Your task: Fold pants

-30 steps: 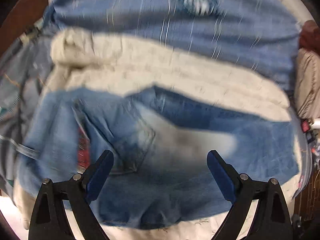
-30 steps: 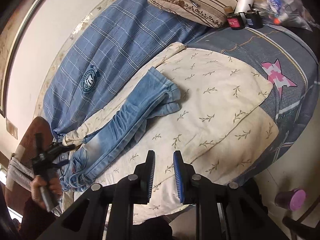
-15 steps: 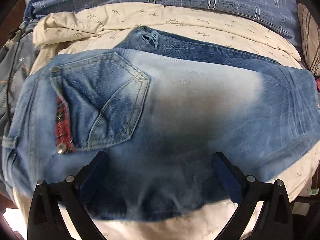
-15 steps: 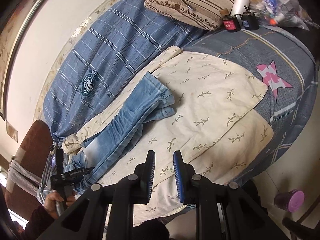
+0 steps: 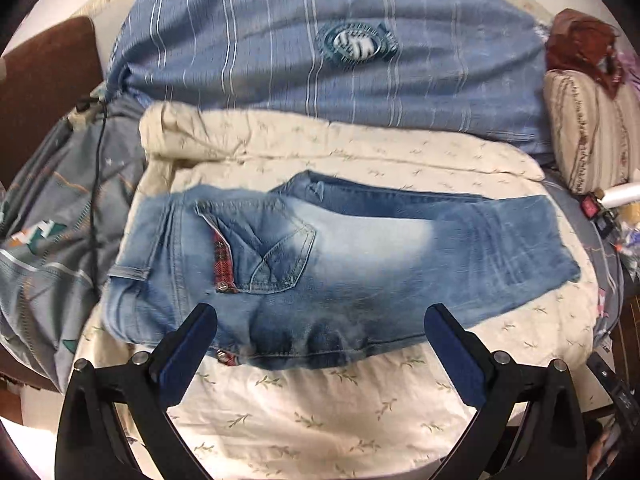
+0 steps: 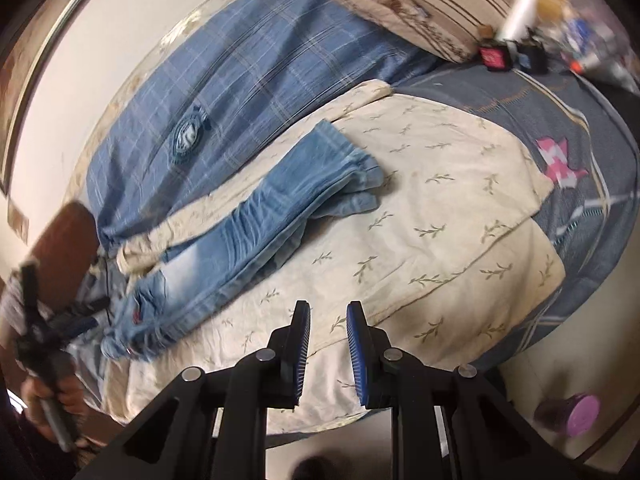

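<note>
Light blue jeans [image 5: 340,268] lie flat on a cream leaf-print blanket [image 5: 320,412], folded lengthwise with one leg on the other, waist to the left and back pocket up. My left gripper [image 5: 320,328] is open and empty, hovering just in front of the seat. In the right wrist view the jeans [image 6: 264,224] stretch from the waist at lower left to the hems at centre. My right gripper [image 6: 328,344] is empty, its jaws a narrow gap apart, above the blanket's near edge [image 6: 360,280]. The left gripper [image 6: 56,324] shows at far left in a hand.
A blue plaid duvet [image 5: 320,60] lies behind the blanket. A striped pillow [image 5: 592,128] and small items [image 6: 516,56] sit at the bed's far end. A grey patterned cover [image 6: 580,168] lies under the blanket. A purple-lidded container [image 6: 572,414] stands on the floor.
My left gripper has pulled back from the jeans, which were close under it half a second ago. My right gripper has shifted slightly nearer the blanket and its jaws have opened a little.
</note>
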`<state>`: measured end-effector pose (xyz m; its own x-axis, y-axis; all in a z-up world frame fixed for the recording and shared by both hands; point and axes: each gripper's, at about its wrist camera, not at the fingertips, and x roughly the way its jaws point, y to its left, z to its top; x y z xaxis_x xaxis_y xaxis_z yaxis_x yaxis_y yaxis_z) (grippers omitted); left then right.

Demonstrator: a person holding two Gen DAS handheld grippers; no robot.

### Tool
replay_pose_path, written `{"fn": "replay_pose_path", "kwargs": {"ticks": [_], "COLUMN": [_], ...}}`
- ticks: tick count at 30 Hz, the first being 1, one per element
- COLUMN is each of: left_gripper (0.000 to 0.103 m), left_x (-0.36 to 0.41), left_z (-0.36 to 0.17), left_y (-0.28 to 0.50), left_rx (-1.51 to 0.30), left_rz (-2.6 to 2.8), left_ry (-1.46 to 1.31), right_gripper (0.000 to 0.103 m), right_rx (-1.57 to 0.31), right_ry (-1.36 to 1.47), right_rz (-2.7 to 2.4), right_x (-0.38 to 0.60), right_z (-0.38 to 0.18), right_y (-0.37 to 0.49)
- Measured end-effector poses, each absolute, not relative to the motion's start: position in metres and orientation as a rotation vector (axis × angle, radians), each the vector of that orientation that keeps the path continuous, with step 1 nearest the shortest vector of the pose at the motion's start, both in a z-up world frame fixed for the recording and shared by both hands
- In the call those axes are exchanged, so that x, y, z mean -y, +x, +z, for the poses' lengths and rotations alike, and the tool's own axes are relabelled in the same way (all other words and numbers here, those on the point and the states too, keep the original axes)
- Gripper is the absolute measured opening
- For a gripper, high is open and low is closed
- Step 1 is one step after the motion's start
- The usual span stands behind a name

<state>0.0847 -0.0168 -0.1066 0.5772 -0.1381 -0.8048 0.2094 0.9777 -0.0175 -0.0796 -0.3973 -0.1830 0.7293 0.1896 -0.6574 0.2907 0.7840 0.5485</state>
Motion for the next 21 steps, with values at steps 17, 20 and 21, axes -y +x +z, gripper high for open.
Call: {"fn": "replay_pose_path", "kwargs": {"ticks": [17, 20, 21], "left_gripper": [0.103, 0.103, 0.103], "left_x": [0.019, 0.02, 0.019], "left_z": [-0.148, -0.153, -0.153], "left_y": [0.122, 0.137, 0.141], "left_rx": [-0.921, -0.915, -0.913], "left_rz": [-0.171, -0.151, -0.145], "left_ry": [0.133, 0.13, 0.122], "right_gripper": [0.048, 0.048, 0.048], "right_rx": [-0.769, -0.731, -0.707], "right_ry": [0.645, 0.656, 0.658], "right_rz": [-0.038, -0.009, -0.008], "right_x": [0.371, 0.377, 0.381], "right_z": [-0.177, -0.172, -0.17], "right_y": [-0.063, -0.057, -0.053]}}
